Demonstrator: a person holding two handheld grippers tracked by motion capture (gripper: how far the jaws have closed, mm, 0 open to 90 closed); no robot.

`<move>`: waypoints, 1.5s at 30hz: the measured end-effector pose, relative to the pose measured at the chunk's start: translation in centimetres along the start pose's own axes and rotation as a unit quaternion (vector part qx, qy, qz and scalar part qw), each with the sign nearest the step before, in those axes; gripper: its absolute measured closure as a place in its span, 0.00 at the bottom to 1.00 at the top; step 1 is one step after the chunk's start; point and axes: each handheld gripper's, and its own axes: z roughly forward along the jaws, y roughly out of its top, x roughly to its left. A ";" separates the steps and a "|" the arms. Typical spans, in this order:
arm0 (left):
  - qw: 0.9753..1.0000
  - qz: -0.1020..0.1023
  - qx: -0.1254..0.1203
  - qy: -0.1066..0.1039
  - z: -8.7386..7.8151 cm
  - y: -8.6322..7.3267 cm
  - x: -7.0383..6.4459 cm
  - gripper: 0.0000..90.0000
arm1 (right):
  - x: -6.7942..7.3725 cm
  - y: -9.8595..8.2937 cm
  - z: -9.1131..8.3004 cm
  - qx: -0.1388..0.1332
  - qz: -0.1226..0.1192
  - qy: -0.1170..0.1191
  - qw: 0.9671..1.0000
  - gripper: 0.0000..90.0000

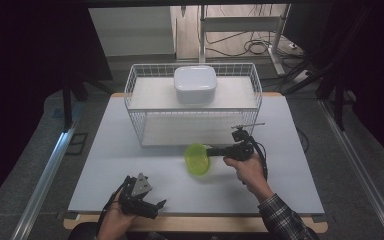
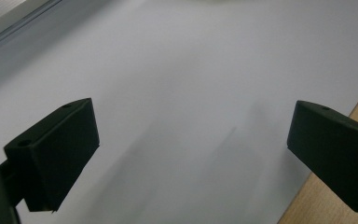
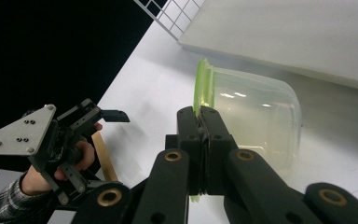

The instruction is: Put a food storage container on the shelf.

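Here, in the high view, your right gripper (image 1: 215, 150) held the green container (image 1: 198, 159) by its rim, tipped on its side, near the middle of the table (image 1: 290, 185), just in front of the wire basket (image 1: 135, 107). Your left gripper (image 1: 157, 204) waited at the table's near edge. In the left gripper view its jaws stood wide apart over bare tabletop. In the right gripper view your jaws were clamped together on the container's rim (image 3: 198, 100). This looked like mid-carry; next you would need to turn it upright before setting it down.
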 end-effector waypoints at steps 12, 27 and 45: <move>1.000 0.000 0.002 -0.001 0.0 0.0 -0.1 0.02 | -0.9 -0.2 0.0 -0.001 0.024 0.033 0.999 0.97; 1.000 0.004 0.009 -0.001 0.2 0.0 -0.2 0.02 | -4.4 0.2 -0.3 -0.014 -0.007 -0.139 0.990 0.78; 1.000 0.008 0.013 -0.002 0.4 0.0 -0.3 0.02 | -5.3 -0.2 -0.4 -0.035 0.059 -0.099 0.993 0.72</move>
